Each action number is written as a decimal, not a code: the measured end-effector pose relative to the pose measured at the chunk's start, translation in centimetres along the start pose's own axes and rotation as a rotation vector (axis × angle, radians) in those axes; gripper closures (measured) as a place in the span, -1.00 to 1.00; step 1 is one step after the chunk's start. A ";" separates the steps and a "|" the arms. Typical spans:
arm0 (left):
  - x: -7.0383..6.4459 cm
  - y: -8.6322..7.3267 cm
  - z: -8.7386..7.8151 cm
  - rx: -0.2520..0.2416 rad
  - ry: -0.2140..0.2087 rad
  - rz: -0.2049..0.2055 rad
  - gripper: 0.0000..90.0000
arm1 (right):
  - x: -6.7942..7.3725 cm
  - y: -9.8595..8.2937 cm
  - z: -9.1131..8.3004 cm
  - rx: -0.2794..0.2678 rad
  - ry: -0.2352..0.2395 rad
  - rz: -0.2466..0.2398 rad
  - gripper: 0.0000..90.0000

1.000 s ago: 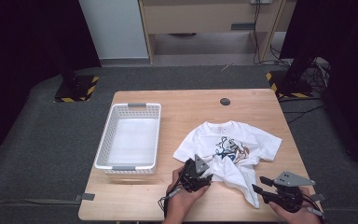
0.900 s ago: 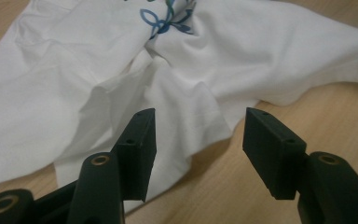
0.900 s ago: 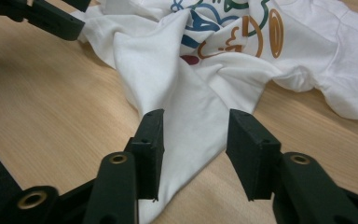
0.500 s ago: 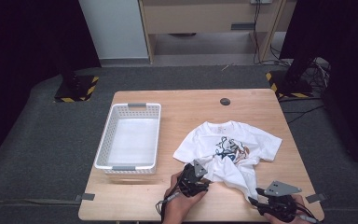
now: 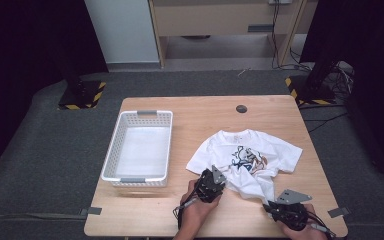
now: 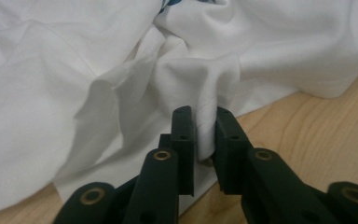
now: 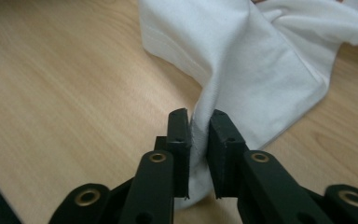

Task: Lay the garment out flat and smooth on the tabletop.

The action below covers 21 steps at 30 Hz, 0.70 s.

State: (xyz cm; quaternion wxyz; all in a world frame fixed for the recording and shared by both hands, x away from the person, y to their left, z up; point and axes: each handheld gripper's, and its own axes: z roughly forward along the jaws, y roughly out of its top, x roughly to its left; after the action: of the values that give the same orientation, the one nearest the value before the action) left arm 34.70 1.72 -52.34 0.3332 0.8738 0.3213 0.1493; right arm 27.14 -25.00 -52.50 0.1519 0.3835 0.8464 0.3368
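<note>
On the right half of the wooden desk (image 5: 205, 120) lies a white T-shirt (image 5: 260, 150) with a coloured print on its chest, spread out but rumpled, its collar toward the far edge and its lower part bunched toward the person. At the shirt's near left edge the left gripper (image 5: 215, 181) has its fingers clamped on a raised fold of the white cloth; in the left gripper view the fabric (image 6: 205, 93) stands up in a ridge between the two black fingers (image 6: 184, 135), which press on it from both sides just above the wood. Near the desk's front right corner the right gripper (image 5: 272, 207) pinches the shirt's near hem the same way: in the right gripper view the cloth (image 7: 256, 70) runs down in a taut fold into the narrow gap between its fingers (image 7: 177, 135), with bare wood to the side. Left of the shirt, well apart from it, stands a white plastic basket (image 5: 111, 155) with perforated walls. A small dark round disc (image 5: 241, 108) sits in the desk top near the far edge.
</note>
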 end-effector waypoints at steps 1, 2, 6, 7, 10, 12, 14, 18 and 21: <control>0.2 0.1 0.2 -0.001 0.000 0.002 0.84 | -0.1 0.2 0.2 -0.002 0.000 -0.003 0.84; 0.4 0.4 0.3 0.004 0.001 0.007 0.88 | -0.3 0.5 0.5 0.000 -0.002 0.000 0.85; 1.7 1.4 1.2 0.024 0.015 -0.003 0.92 | -1.6 1.8 1.7 -0.002 0.002 0.032 0.91; 2.1 1.7 1.4 0.025 0.019 -0.012 0.92 | -1.9 2.1 2.1 -0.005 0.004 0.044 0.92; 3.4 2.3 1.8 0.043 0.011 -0.043 0.93 | -2.9 3.0 2.8 -0.002 0.010 0.076 0.93; 3.8 2.5 1.3 0.038 0.009 -0.050 0.94 | -3.3 3.4 2.8 -0.004 0.014 0.086 0.93; 4.0 2.5 0.1 0.015 -0.001 -0.047 0.94 | -3.5 3.8 1.9 -0.019 0.021 0.073 0.93; 3.5 2.3 -2.3 -0.001 -0.069 -0.040 0.94 | -3.8 4.0 -1.1 -0.045 0.043 0.065 0.93; 2.2 2.1 -3.7 0.000 -0.111 -0.002 0.94 | -3.9 3.8 -3.4 -0.056 0.073 0.065 0.93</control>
State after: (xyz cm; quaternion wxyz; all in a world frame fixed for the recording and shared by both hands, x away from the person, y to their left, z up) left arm 35.55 3.76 -48.13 0.3507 0.8803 0.3033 0.1004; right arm 30.01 -27.68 -47.40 0.1204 0.3940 0.8287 0.3789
